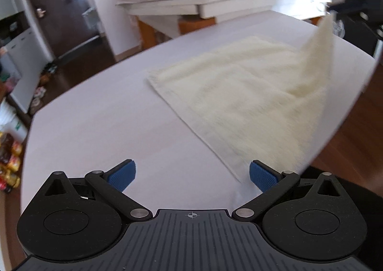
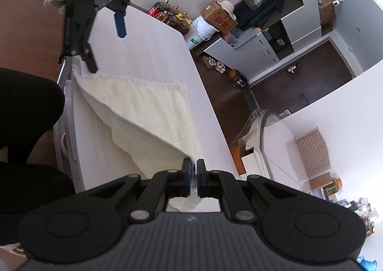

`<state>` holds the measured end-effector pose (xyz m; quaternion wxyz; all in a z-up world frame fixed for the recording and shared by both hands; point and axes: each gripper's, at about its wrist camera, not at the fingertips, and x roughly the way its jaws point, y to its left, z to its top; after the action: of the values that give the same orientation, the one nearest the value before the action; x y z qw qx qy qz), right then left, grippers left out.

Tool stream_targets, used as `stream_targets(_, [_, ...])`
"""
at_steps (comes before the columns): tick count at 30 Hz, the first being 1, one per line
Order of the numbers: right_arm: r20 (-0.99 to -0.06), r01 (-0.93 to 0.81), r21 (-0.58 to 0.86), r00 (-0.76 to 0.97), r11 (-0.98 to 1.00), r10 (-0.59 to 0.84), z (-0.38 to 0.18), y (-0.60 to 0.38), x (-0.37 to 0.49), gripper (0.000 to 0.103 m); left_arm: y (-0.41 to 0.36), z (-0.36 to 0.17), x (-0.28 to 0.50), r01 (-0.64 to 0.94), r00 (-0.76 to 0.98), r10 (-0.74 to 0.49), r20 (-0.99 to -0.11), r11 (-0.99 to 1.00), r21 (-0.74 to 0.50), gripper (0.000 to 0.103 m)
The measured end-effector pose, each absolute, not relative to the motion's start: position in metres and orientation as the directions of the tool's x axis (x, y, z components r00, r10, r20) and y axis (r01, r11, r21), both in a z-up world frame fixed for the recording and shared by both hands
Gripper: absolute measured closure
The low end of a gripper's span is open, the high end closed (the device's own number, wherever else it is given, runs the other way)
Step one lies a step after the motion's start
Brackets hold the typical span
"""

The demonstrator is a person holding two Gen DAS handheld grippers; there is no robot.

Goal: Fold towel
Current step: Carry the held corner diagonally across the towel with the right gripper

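A cream towel (image 1: pixel 244 86) lies on the white table (image 1: pixel 107 127). Its far right corner is lifted off the table, up to the dark right gripper at the frame's edge. My left gripper (image 1: pixel 191 176) is open and empty, low over the table, just short of the towel's near corner. In the right wrist view my right gripper (image 2: pixel 194 172) is shut on a corner of the towel (image 2: pixel 148 108) and holds it above the table (image 2: pixel 148 55), so the towel hangs in a slope. The left gripper (image 2: pixel 105 38) shows there too, open, at the towel's far end.
A second pale table (image 1: pixel 215 0) with clutter stands beyond the white one. A dark door (image 1: pixel 59 7) and floor items are at the left. In the right wrist view a grey cabinet (image 2: pixel 275 38), bottles (image 2: pixel 167 14) and boxes line the wall. The person's dark clothing (image 2: pixel 26 103) is beside the table.
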<state>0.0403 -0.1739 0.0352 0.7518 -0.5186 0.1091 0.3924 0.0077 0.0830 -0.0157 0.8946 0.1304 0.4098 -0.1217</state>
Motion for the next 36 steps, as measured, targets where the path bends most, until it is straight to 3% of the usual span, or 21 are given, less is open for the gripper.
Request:
stream_targets(12, [-0.546, -0.641, -0.767, 0.683, 0.039, 0.484, 0.048, -0.147, 0.059, 0.098, 0.077, -0.023, 0.003, 0.344, 0.640, -0.118, -0.759, 0.928, 0.146, 0.000])
stream_targets(20, [-0.588, -0.589, -0.782, 0.591, -0.203, 0.552, 0.049, -0.063, 0.126, 0.098, 0.092, -0.025, 0.001, 0.193, 0.645, -0.068, -0.761, 0.978, 0.077, 0.000])
stream_targets(36, [-0.744, -0.693, -0.619, 0.366, -0.370, 0.558, -0.048, 0.058, 0.206, 0.098, 0.105, -0.023, -0.009, 0.070, 0.642, -0.055, -0.765, 0.997, -0.012, 0.000])
